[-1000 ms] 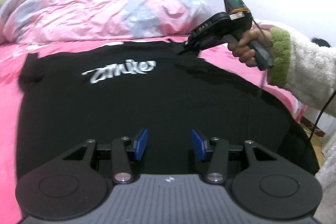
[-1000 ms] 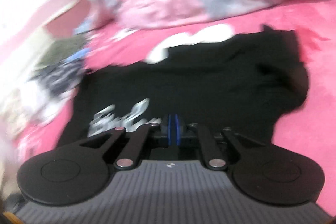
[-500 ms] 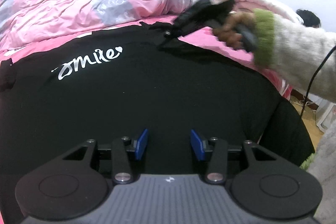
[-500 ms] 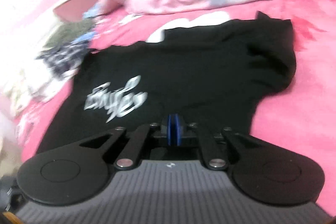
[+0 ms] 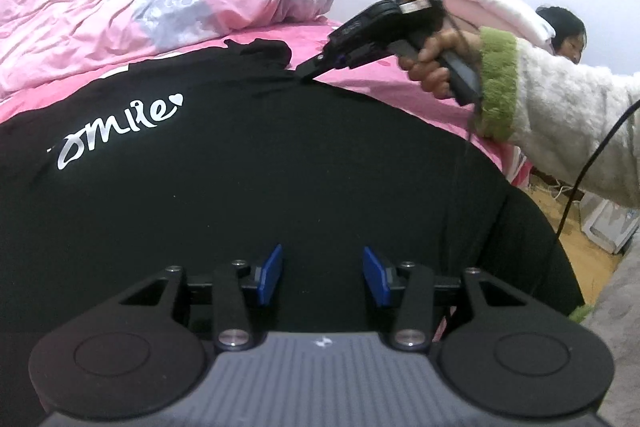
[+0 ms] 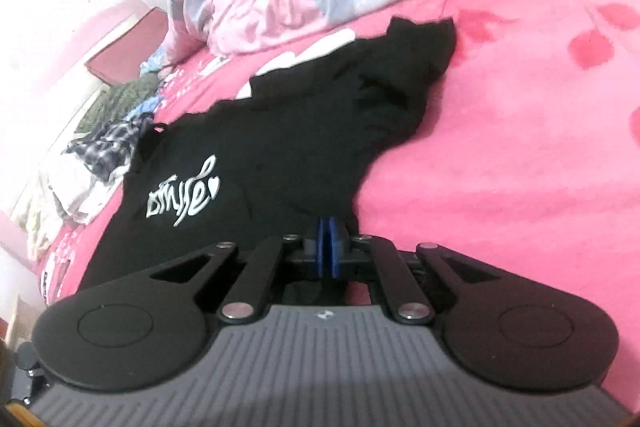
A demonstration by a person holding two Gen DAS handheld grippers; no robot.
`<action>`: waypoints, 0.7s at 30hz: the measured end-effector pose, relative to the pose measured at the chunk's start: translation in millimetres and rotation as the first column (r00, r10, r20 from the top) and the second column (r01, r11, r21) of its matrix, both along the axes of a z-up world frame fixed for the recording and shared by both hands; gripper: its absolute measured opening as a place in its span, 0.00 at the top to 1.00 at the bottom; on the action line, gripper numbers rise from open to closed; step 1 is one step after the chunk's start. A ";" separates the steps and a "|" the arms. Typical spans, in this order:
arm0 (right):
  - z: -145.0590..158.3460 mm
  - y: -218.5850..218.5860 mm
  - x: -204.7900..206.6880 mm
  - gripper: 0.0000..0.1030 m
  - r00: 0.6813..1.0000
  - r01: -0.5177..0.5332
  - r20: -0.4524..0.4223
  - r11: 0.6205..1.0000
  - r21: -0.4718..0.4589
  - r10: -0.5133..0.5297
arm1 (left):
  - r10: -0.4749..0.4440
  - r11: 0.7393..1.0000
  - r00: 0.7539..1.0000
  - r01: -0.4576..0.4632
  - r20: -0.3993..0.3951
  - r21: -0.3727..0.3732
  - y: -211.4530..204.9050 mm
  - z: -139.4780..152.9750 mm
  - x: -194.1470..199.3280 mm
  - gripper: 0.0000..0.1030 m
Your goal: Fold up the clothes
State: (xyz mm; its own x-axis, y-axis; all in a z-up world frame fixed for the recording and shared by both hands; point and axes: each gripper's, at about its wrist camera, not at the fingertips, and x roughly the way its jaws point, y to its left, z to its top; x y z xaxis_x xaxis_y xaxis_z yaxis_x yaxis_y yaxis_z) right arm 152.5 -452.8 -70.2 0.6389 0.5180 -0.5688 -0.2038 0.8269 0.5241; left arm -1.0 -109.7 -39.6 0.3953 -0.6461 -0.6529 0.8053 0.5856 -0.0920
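Directly ahead of the left gripper (image 5: 323,273), whose 2 blue pads stand partly apart with nothing between them, spreads the black T-shirt (image 5: 260,187), flat on the pink bedsheet (image 6: 520,147) with its white script print (image 5: 120,127) off to the gripper's left. Farther on, at the shirt's right edge below the sleeve, the right gripper (image 6: 328,245) has its pads pressed together; in its own view they sit right at the hem of the fabric, and they seem to pinch a bit of it, though the cloth between them is not clearly visible. The person's right hand (image 5: 434,65), in a fluffy white sleeve with a green cuff, carries it. Beyond the shirt lies a rumpled pink and grey duvet (image 5: 160,7), and a pile of other clothes (image 6: 104,147) sits far to the right gripper's left. The shirt looks light, limp and thin; it will likely drape and wrinkle, so taking it by side seams, shoulders or hem corners should give the cleanest fold.
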 end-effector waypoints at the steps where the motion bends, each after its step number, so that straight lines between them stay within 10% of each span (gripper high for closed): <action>1: 3.4 3.7 -5.5 0.93 0.999 -0.049 0.011 0.999 0.004 0.049 | 0.003 1.000 1.000 -0.003 -0.008 -0.006 1.4 -0.3 0.8 0.56; 6: 2.1 22.2 -11.4 0.92 0.973 -0.229 0.004 0.973 -0.001 0.229 | 0.005 1.000 0.999 -0.006 -0.033 -0.021 4.9 -1.1 5.0 0.55; 13: -0.3 -26.5 24.7 0.95 0.998 0.050 0.021 0.996 0.071 -0.051 | -0.007 1.000 0.999 0.006 -0.040 -0.023 5.7 -0.9 7.7 0.55; 21: -10.1 21.5 40.0 0.95 0.984 -0.173 -0.031 0.983 0.055 0.175 | -0.004 0.999 0.999 0.003 -0.054 -0.034 7.5 -3.2 8.6 0.54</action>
